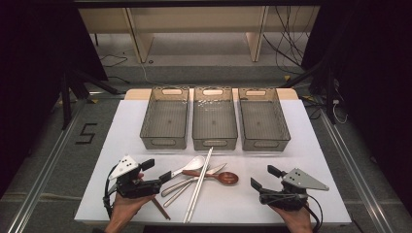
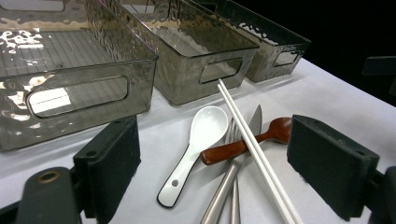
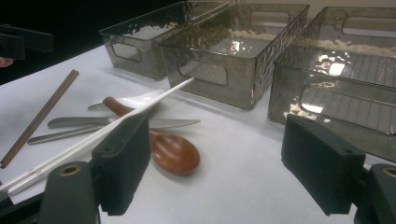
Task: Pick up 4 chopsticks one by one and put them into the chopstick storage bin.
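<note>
High view: left gripper jaws wide open, nothing held, just beside white spoon in cutlery pile near table front edge. Right gripper open, empty, front-right.

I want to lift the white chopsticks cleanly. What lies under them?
The white chopsticks cross over the wooden spoon, a knife and a fork. The white spoon lies beside them. The crossings themselves are covered.
</note>
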